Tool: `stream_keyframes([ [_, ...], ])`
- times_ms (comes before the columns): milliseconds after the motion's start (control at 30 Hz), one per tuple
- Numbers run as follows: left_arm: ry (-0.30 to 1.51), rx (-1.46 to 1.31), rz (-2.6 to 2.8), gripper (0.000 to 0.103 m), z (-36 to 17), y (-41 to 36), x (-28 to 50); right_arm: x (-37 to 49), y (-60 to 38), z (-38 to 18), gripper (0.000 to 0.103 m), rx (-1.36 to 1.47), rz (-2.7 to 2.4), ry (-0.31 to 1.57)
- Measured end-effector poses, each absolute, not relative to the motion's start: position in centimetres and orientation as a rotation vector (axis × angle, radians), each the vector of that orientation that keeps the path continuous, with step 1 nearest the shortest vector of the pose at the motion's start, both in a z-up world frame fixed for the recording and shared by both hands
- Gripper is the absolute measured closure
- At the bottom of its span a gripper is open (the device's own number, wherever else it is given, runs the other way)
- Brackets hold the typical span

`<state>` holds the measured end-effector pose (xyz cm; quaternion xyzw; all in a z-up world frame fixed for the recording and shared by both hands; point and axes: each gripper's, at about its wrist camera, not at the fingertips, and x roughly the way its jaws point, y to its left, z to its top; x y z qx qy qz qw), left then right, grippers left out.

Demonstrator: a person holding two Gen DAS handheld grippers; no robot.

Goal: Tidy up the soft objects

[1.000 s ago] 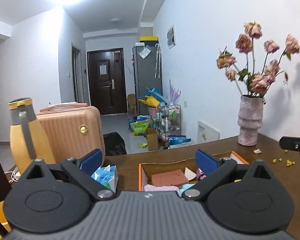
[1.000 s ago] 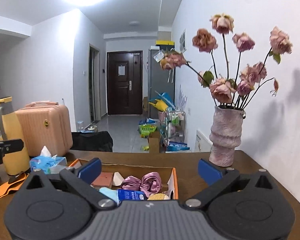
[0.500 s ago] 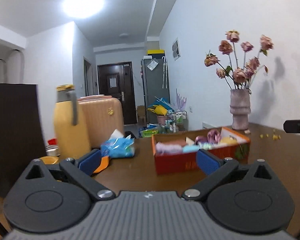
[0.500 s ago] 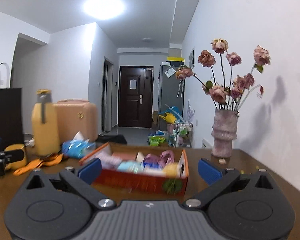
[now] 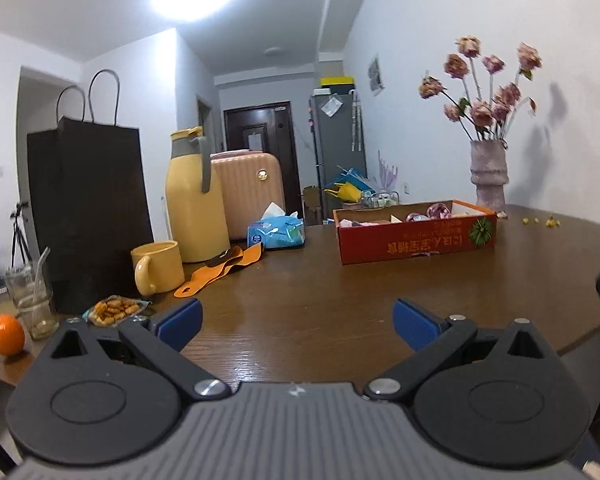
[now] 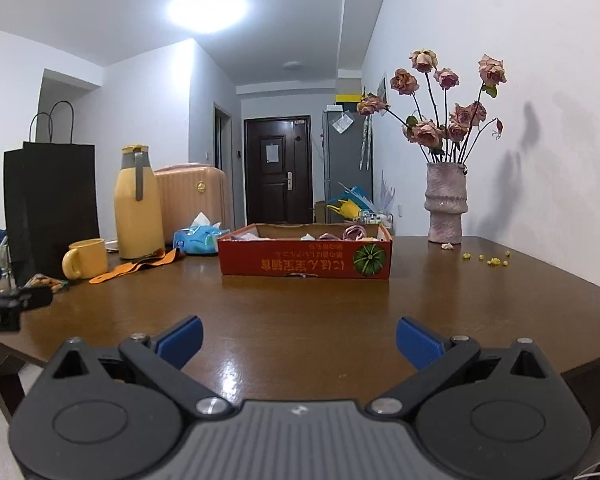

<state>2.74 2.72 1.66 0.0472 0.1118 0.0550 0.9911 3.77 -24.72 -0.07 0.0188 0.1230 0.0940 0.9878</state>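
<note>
A red cardboard box [image 5: 416, 240] [image 6: 305, 262] stands on the brown table [image 5: 320, 304] [image 6: 308, 320], holding several soft items, among them pink fabric scrunchies [image 5: 439, 211] [image 6: 354, 233]. My left gripper [image 5: 296, 322] is open and empty, low over the table's near edge, well short of the box. My right gripper [image 6: 299, 338] is open and empty, also near the front edge, facing the box. An orange cloth strip [image 5: 220, 270] [image 6: 134, 267] and a blue tissue pack [image 5: 276, 232] [image 6: 198, 240] lie left of the box.
A yellow jug [image 5: 196, 200] [image 6: 138, 204], yellow mug [image 5: 158, 266] [image 6: 85, 258], black paper bag [image 5: 88, 208] [image 6: 48, 208], snack packet [image 5: 114, 309], glass [image 5: 32, 304] and orange [image 5: 6, 334] crowd the left. A vase of dried roses [image 5: 489, 176] [image 6: 446, 204] stands at the back right.
Both grippers have pulled back and lowered from just above the box to the table's near edge. The box now appears farther away. Both stay open.
</note>
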Motion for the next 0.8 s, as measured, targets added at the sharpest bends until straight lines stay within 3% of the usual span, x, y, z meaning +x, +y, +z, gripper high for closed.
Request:
stream_keyframes([
  [800, 0.21, 0.074, 0.067, 0.0, 2.01, 2.23, 2.39, 4.24, -24.73, -0.17, 0.0, 0.071, 0.169, 0.245],
])
